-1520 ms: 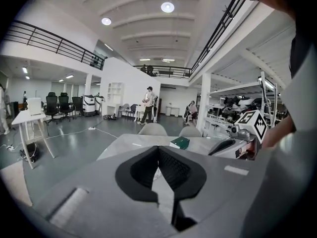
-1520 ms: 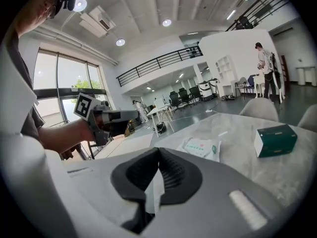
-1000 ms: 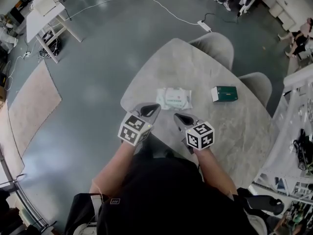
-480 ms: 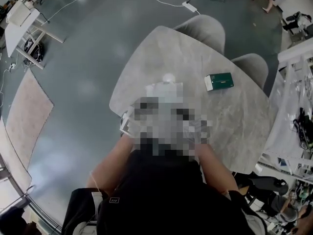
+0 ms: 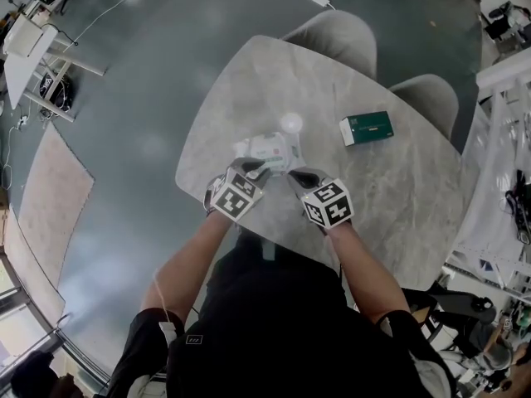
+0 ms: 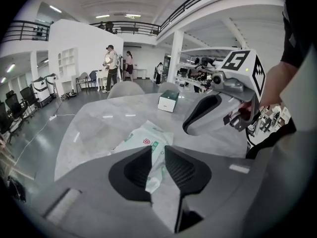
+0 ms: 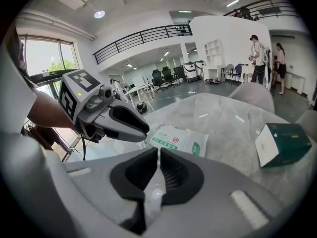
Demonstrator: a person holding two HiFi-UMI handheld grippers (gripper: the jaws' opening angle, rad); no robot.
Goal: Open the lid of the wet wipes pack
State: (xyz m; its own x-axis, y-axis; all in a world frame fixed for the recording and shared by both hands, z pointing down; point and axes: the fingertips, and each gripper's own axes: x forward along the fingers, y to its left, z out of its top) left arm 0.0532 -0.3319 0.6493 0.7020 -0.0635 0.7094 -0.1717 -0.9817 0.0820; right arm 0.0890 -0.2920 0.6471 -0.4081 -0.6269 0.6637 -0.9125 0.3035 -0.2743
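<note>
Wet wipes pack (image 5: 270, 148) lies flat on the grey marbled table (image 5: 398, 197), near the edge on the person's side and just beyond both sets of jaws. Its long axis runs across the head view from left to right, slightly tilted. No raised lid can be made out, so judge it closed.

Left gripper (image 5: 251, 169): the jaws have just been opening and stand at a narrow gap with nothing between them. The left gripper view shows the pack's near end through the gap, ahead of the tips. In the head view the tips sit at the pack's near left corner; contact cannot be confirmed.

Right gripper (image 5: 299, 175): the jaws are closed together and empty. The tips point at the pack's near right corner, just short of it.

Green box (image 5: 366, 128) lies well apart to the right and is not involved.

Governing relation: the pack lies directly ahead of both grippers and between them, with the left gripper the nearer. Judgement: the left is placed to hold the pack and the right to work the lid flap.
</note>
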